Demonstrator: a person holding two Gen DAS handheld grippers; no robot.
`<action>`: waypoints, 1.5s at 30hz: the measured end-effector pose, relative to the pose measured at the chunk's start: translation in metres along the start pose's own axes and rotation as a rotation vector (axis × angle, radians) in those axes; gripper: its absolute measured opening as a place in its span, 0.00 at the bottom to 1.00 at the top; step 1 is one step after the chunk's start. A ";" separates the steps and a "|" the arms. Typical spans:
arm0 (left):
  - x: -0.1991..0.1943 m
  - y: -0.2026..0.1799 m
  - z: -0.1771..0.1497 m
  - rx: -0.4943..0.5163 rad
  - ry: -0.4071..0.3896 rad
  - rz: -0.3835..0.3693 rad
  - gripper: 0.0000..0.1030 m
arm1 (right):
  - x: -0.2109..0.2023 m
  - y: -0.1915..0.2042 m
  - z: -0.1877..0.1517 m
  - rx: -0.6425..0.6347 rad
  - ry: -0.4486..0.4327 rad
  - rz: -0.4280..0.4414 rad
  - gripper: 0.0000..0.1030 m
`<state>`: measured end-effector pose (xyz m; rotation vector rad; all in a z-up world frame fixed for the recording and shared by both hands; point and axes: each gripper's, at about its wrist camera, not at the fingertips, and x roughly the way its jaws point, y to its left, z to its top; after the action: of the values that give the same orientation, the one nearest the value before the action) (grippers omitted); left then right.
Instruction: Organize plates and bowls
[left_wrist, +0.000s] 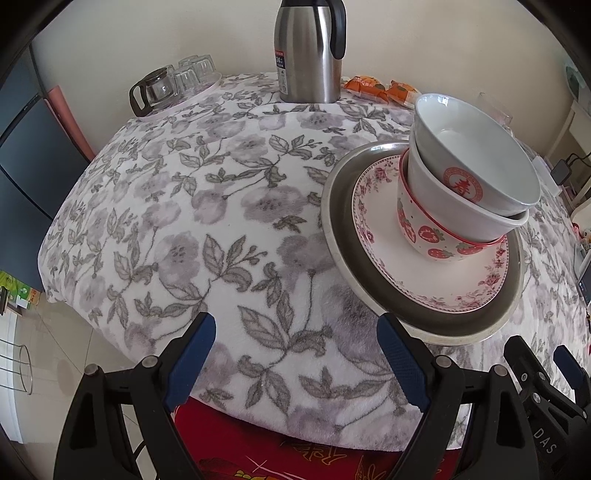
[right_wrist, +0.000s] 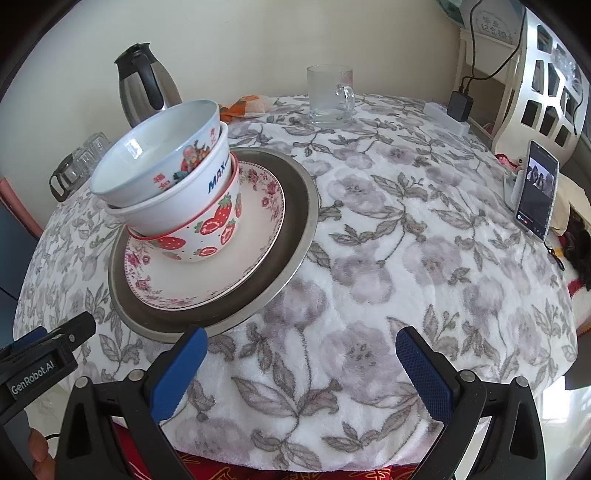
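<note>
Three bowls are seen nested on a flower-rimmed plate (right_wrist: 207, 273), which in turn lies inside a wide metal plate (right_wrist: 295, 236) on the floral tablecloth (right_wrist: 406, 258). The lowest is a strawberry bowl (right_wrist: 210, 236), a white bowl (right_wrist: 184, 206) with blue lettering is seated in it, and a tilted top bowl (right_wrist: 155, 158) with red characters is lodged in that one. The stack leans to one side and is placed toward the far edge of the flowered plate. In the left wrist view the same stack is found at the right, with the metal plate (left_wrist: 340, 236), the flower-rimmed plate (left_wrist: 384, 240), the strawberry bowl (left_wrist: 424, 232) and the top bowl (left_wrist: 480, 155) all visible.

The left gripper (left_wrist: 297, 360) is held near the table's near edge, its blue-padded jaws spread wide with nothing between them; its right pad is just beside the metal plate's near rim. The right gripper (right_wrist: 301, 371) is likewise spread wide and empty, its left pad close to that rim.

Farther back, a steel thermos jug (left_wrist: 308, 51) is stood near the wall, with orange snack packets (left_wrist: 380, 90) to its right. A tray of upturned glasses (left_wrist: 184, 79) is set at the far left. A glass mug (right_wrist: 330, 96) is stood at the far right, and a phone (right_wrist: 537, 195) is propped at the right edge.
</note>
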<state>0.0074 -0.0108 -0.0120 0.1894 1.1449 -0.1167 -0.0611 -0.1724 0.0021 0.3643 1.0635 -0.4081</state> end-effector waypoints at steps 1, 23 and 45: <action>0.000 0.000 0.000 0.000 0.001 0.000 0.87 | 0.000 0.000 0.000 0.000 0.000 0.000 1.00; 0.003 -0.002 -0.001 0.014 0.017 -0.005 0.87 | -0.001 -0.002 0.002 -0.001 -0.008 -0.006 1.00; 0.002 0.000 -0.001 0.013 0.012 0.001 0.87 | 0.001 -0.004 0.001 -0.002 -0.006 -0.006 1.00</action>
<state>0.0075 -0.0107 -0.0145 0.2023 1.1564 -0.1221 -0.0621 -0.1764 0.0017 0.3578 1.0594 -0.4136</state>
